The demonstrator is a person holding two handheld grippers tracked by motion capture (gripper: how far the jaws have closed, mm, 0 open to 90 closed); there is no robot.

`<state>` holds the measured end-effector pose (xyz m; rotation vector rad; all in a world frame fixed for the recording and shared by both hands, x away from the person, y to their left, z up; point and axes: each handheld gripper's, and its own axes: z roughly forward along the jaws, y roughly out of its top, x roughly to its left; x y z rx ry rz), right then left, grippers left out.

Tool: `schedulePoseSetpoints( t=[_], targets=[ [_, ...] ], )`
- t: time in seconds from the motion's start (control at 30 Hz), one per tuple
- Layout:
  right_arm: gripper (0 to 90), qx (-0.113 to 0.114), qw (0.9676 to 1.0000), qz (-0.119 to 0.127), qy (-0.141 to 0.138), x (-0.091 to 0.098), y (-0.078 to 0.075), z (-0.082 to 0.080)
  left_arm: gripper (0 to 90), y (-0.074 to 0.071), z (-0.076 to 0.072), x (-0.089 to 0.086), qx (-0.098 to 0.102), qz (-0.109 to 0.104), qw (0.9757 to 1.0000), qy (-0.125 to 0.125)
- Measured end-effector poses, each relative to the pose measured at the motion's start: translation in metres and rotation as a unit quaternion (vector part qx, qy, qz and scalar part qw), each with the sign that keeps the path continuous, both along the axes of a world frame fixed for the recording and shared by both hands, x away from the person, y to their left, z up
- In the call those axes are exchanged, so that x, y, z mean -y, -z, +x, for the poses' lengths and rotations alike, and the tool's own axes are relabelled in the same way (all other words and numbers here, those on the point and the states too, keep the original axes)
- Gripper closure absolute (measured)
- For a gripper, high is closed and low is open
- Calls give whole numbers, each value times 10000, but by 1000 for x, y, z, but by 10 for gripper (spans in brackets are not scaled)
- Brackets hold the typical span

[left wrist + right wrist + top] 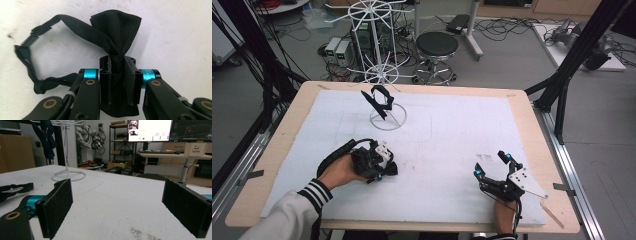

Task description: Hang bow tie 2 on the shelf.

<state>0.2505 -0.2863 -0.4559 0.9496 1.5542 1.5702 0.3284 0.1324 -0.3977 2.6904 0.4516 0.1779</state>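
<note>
On white mat (452,145) | left gripper (119,75) jaws pinching black bow tie (115,32) | right gripper (120,207) jaws spread

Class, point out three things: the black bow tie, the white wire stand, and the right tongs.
black bow tie (117,30), left gripper view, on its upper wing.
white wire stand (388,121), high view, on its ring base.
right tongs (491,164), high view, midway between the open tips.

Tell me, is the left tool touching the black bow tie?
Touching. In the left gripper view the left tool is shut on the black bow tie, its jaws pinching the knot.
</note>
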Motion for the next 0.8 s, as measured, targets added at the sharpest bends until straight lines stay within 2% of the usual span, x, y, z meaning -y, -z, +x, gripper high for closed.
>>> schedulePoseSetpoints(
  t=[0.07,0.23,0.27,0.33,0.37,0.5,0.57,0.6,0.67,0.7,0.77,0.8],
  targets=[
    [91,5,10000,2,1,0,0,0,764,-3,-1,-4,127,-258,9996,-74],
    [91,25,10000,-7,-8,0,0,0,764,-11,-3,-12,337,-780,9962,-208],
    [91,31,10000,-14,-8,0,0,0,764,-12,-2,-14,289,-869,9955,-226],
    [91,26,10000,-7,-8,0,0,0,765,-15,-3,-17,408,-1013,9937,-271],
    [91,32,10000,-14,-8,0,0,0,764,-16,-2,-18,344,-1093,9929,-307],
    [91,30,10000,-12,-9,0,0,0,765,-21,-4,-24,664,-1414,9863,-526],
    [91,29,10000,-11,-8,0,0,0,765,-23,-4,-26,680,-1563,9836,-592],
    [91,12,10000,-3,-3,0,0,0,765,-24,-5,-27,756,-1568,9829,-604],
    [91,18,10000,-2,-8,0,0,0,765,-25,-5,-28,744,-1660,9813,-627],
    [91,30,10000,-15,-3,0,0,0,765,-26,-5,-29,816,-1701,9798,-667],
    [91,32,10000,-14,-7,0,0,0,765,-27,-5,-31,792,-1834,9772,-720],
    [91,20,10000,-6,-7,0,0,0,765,-29,-5,-32,854,-1861,9759,-749]
  ],
)
